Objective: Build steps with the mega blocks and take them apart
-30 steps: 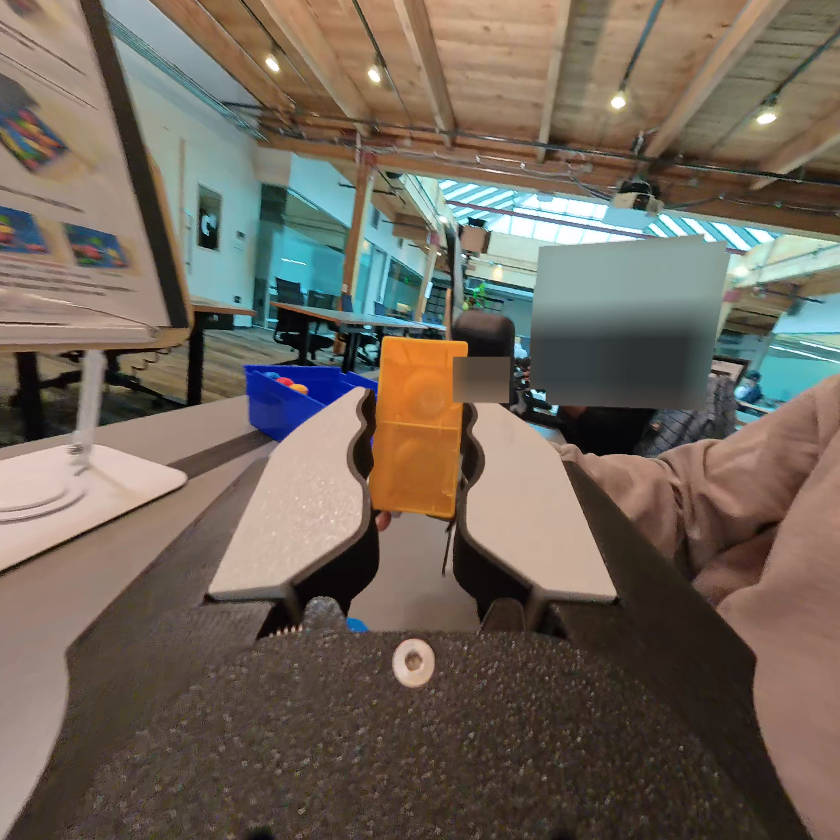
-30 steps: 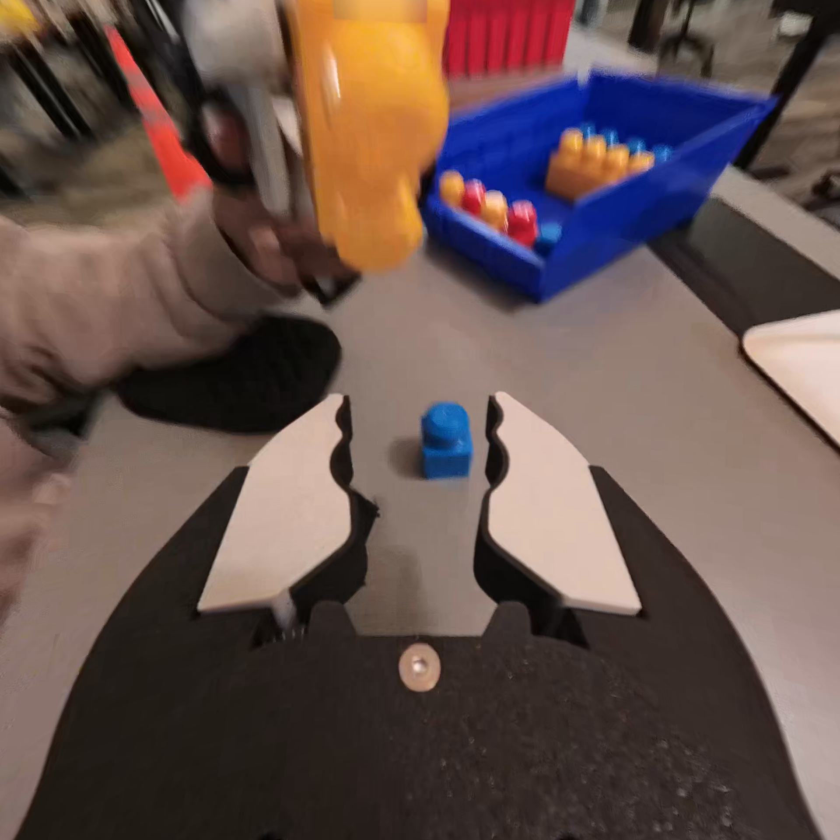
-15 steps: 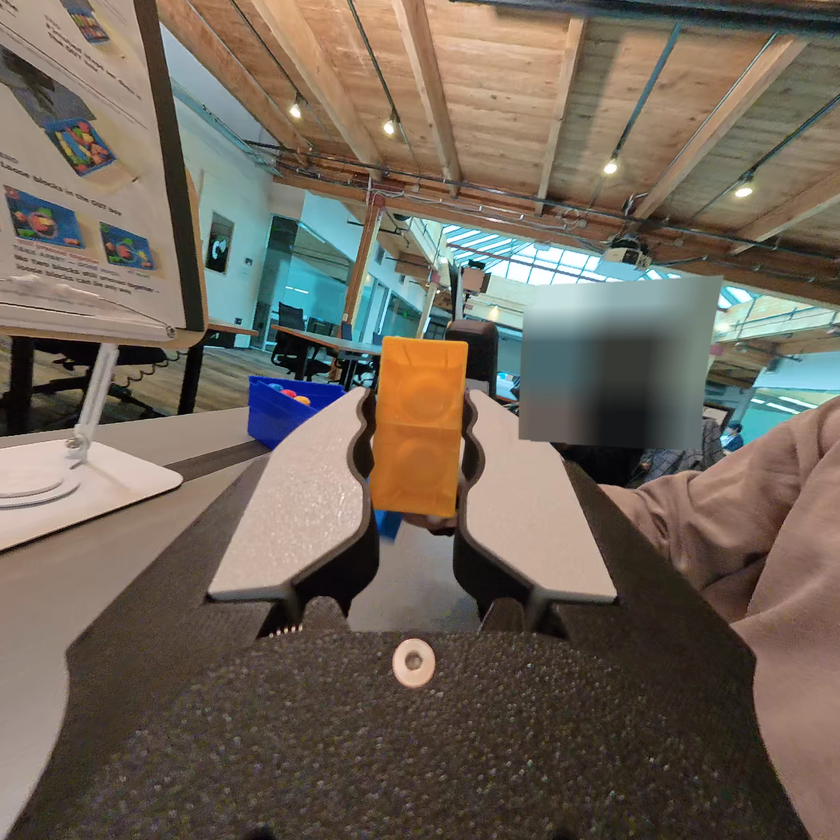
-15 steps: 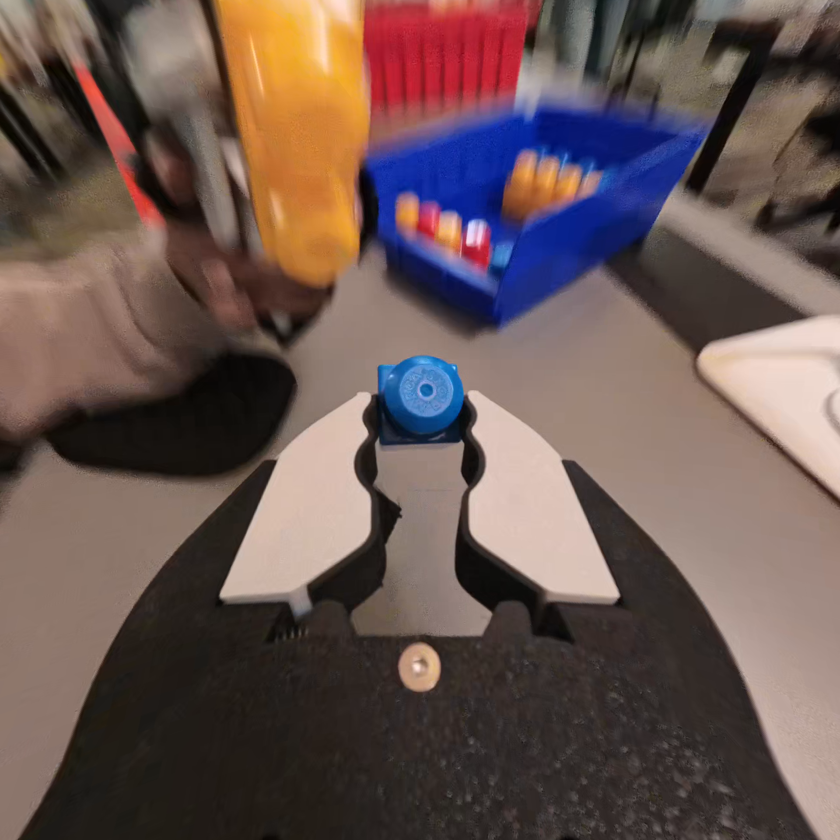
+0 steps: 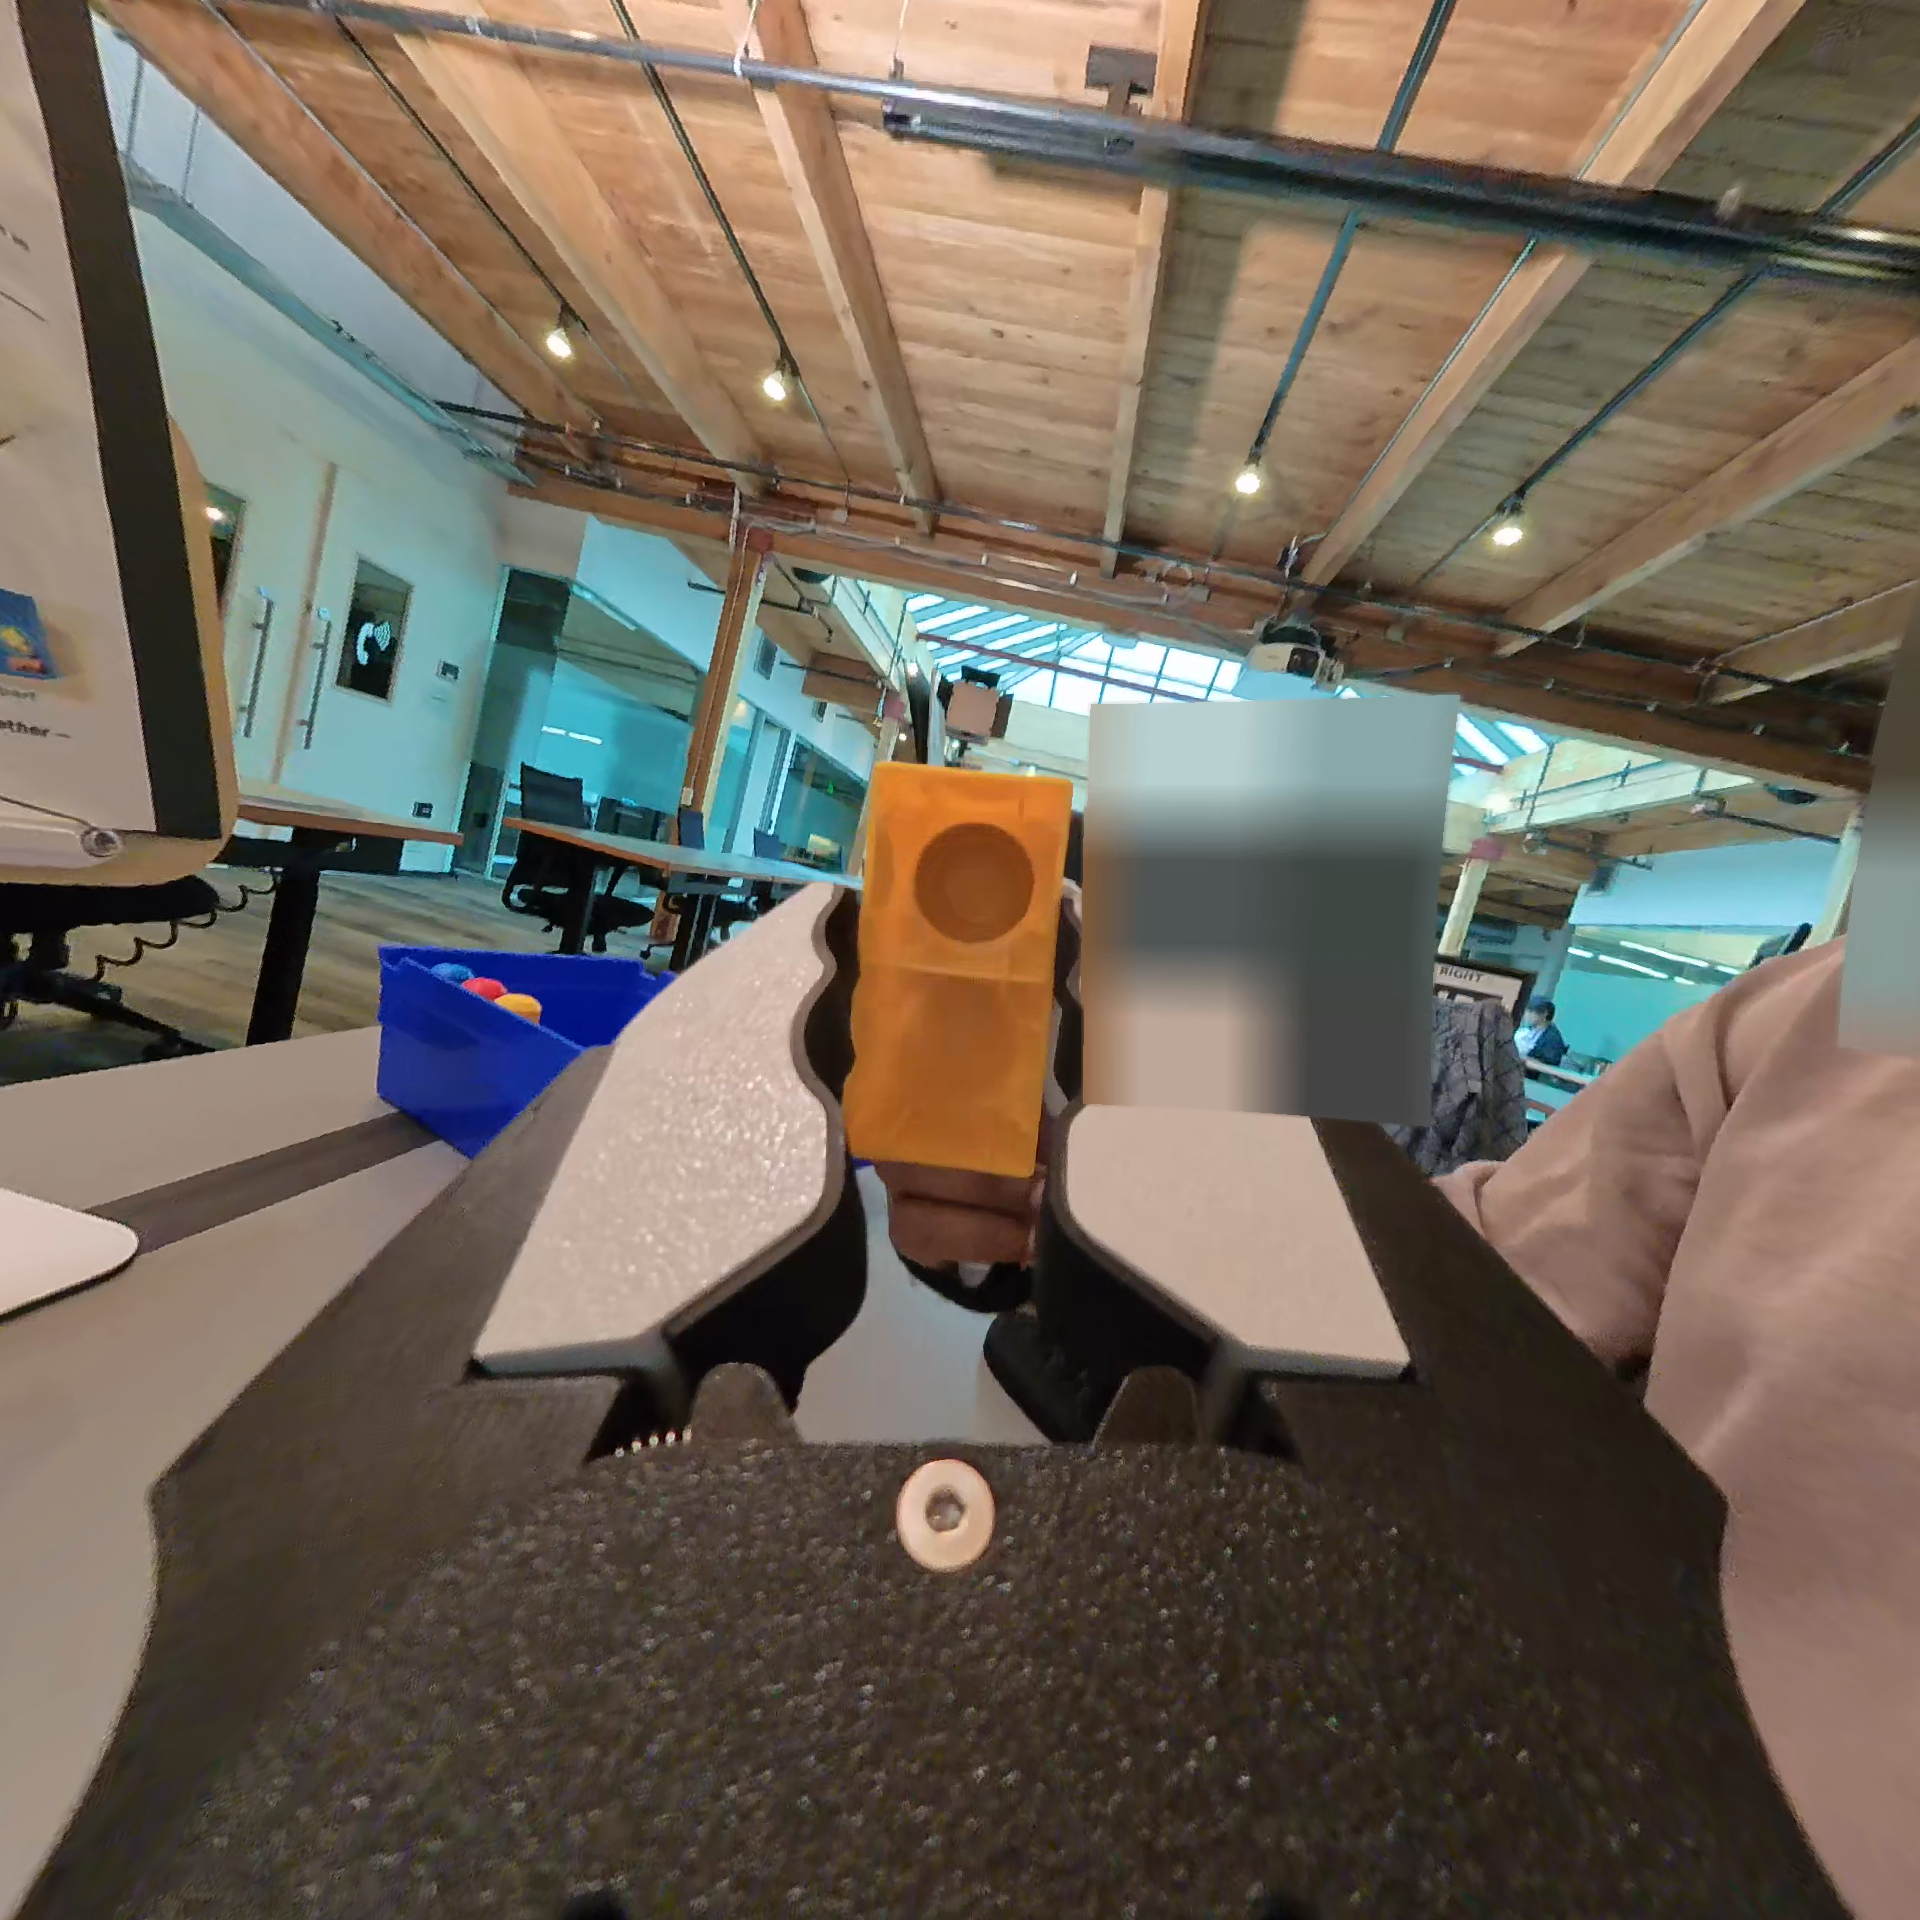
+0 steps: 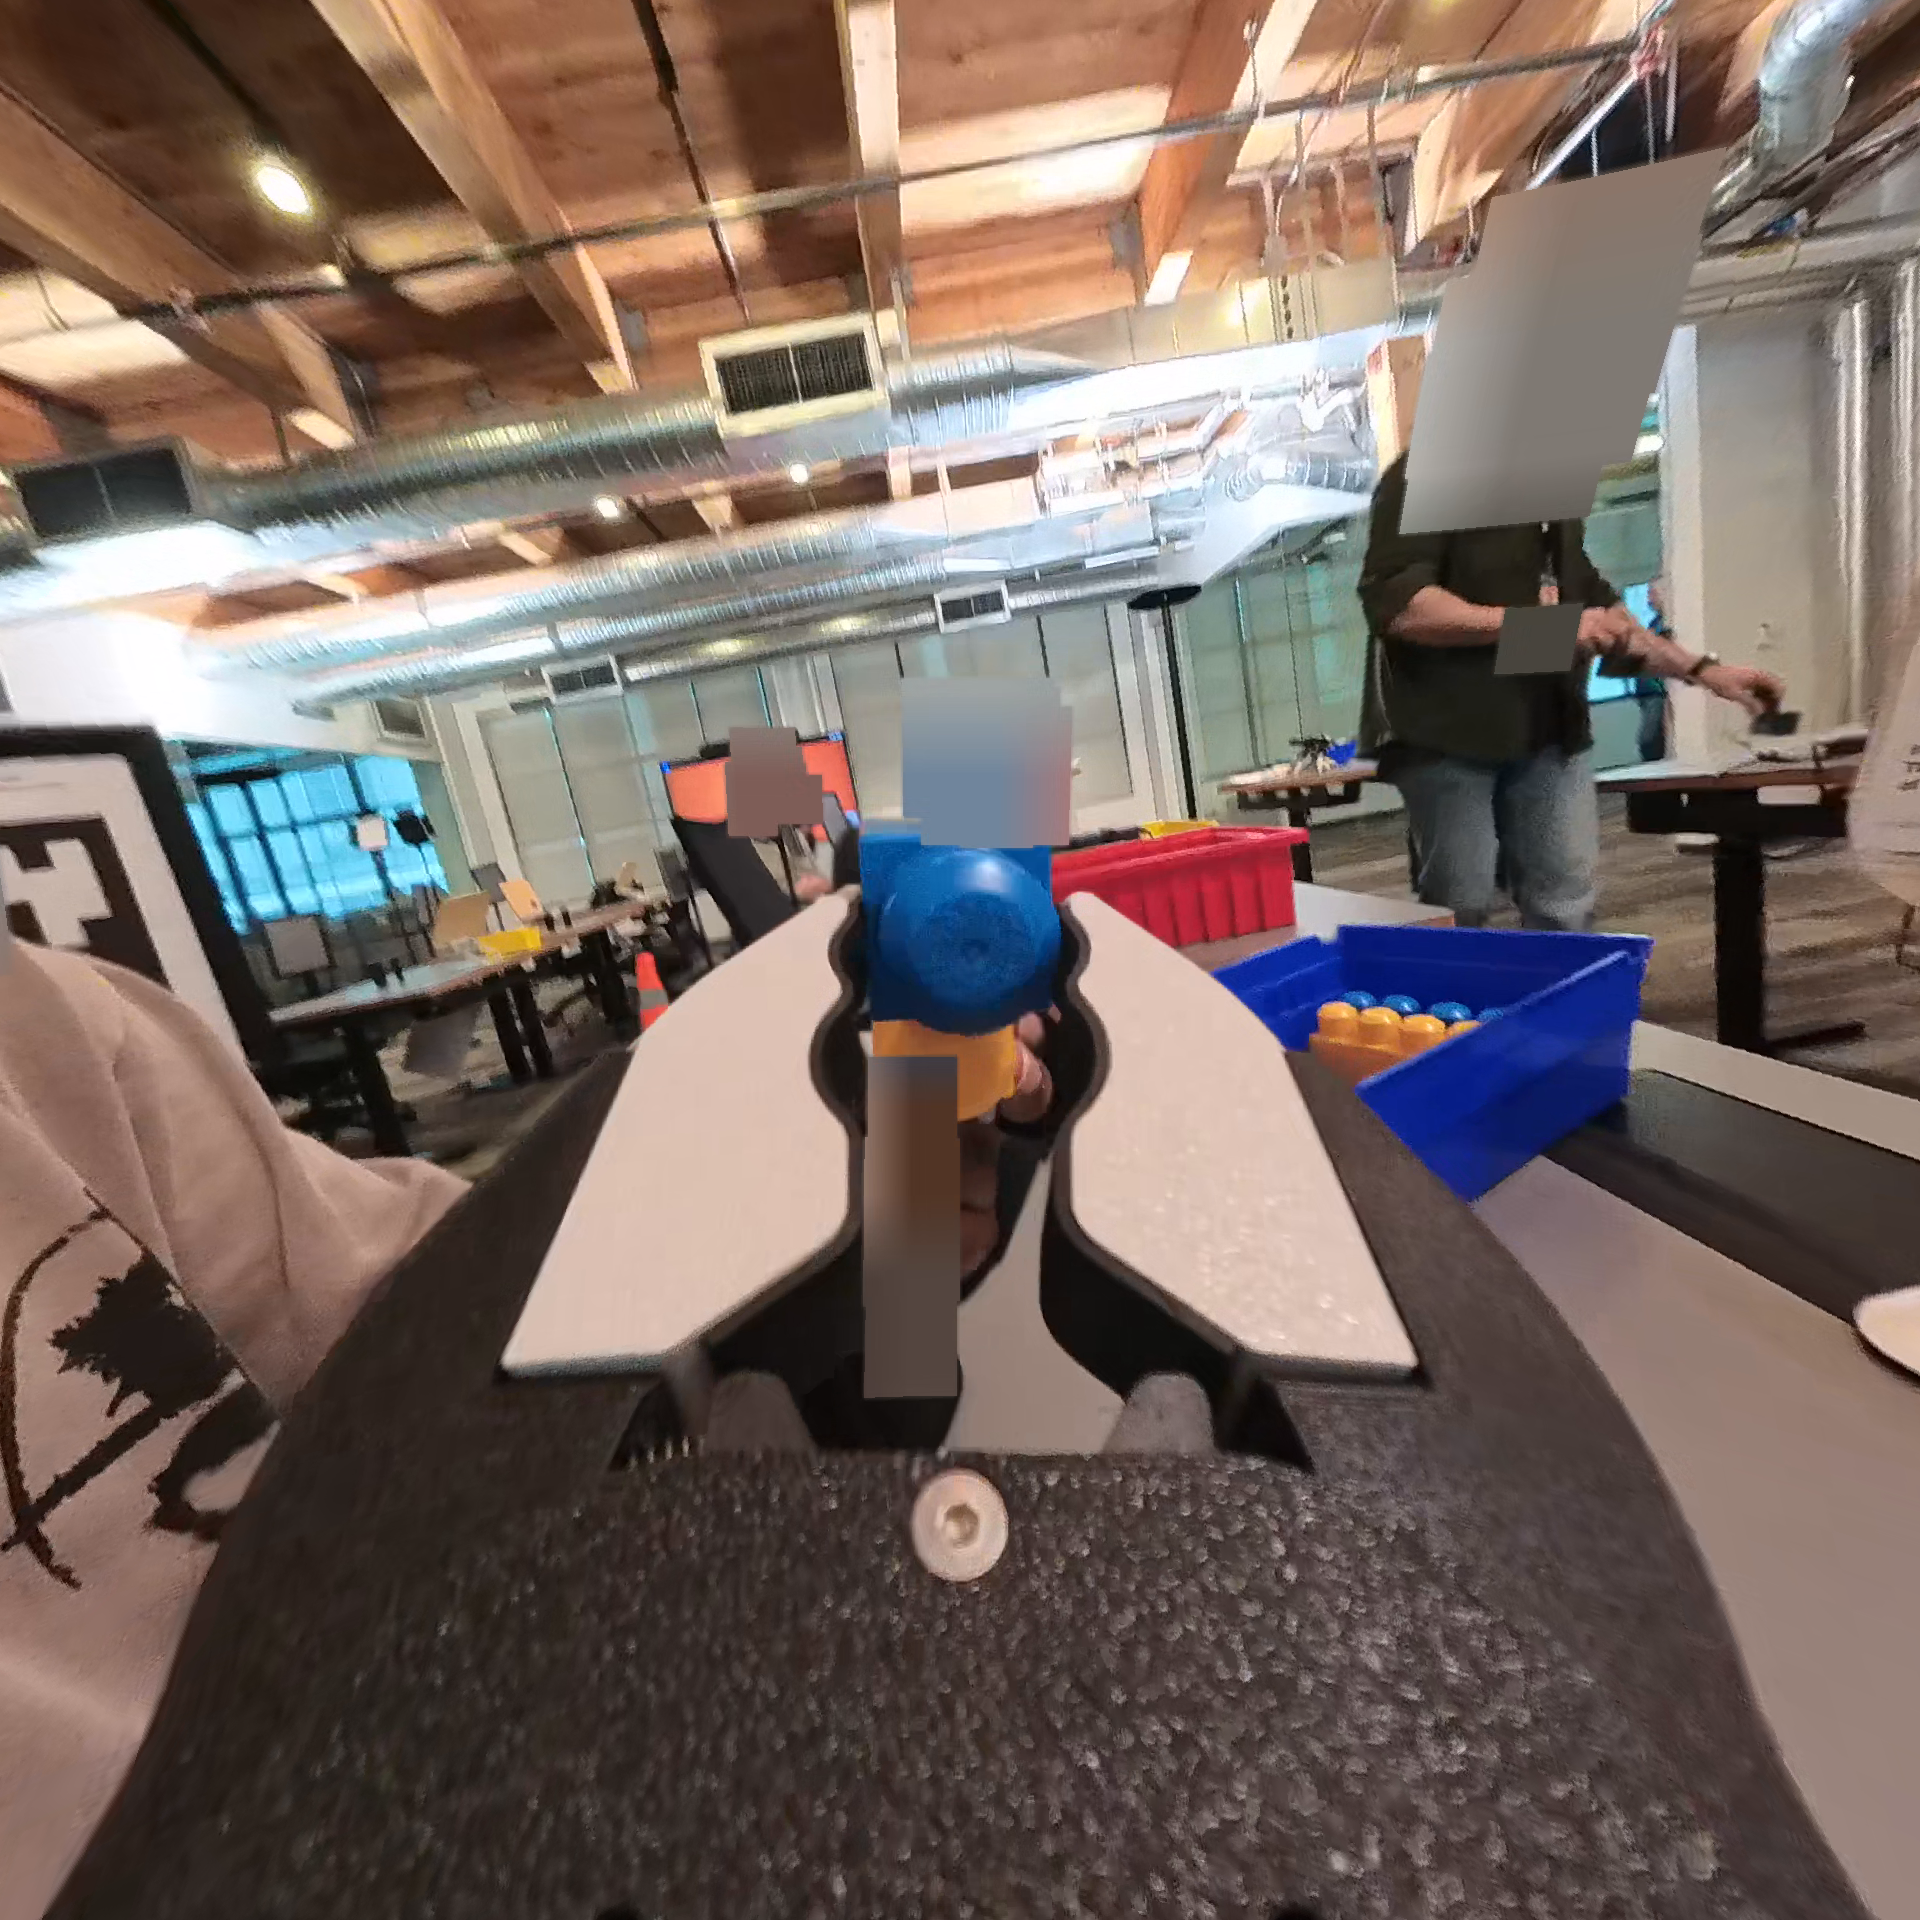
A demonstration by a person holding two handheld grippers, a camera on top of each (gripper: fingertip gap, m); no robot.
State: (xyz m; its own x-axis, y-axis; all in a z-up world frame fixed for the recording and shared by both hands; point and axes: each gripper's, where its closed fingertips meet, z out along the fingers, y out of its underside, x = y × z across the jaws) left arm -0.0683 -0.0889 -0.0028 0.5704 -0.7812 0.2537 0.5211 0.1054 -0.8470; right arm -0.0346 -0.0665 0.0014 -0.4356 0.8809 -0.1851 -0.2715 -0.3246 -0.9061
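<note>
Hovering above the tabletop (image 5: pixel 208 1091): left gripper (image 5: pixel 951 997) fingers clamp orange two-socket block (image 5: pixel 951 1039); right gripper (image 6: pixel 961 966) fingers clamp blue single-stud block (image 6: pixel 961 951).

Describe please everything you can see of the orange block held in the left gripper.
The orange block is a long two-unit piece of slightly see-through, glossy plastic. It stands on end between the jaws of the left gripper, raised above the grey table, its hollow underside facing the camera; one round socket shows in the upper half. The jaws press its two long sides. In the right wrist view, its rounded stud end shows just under the blue block.
</note>
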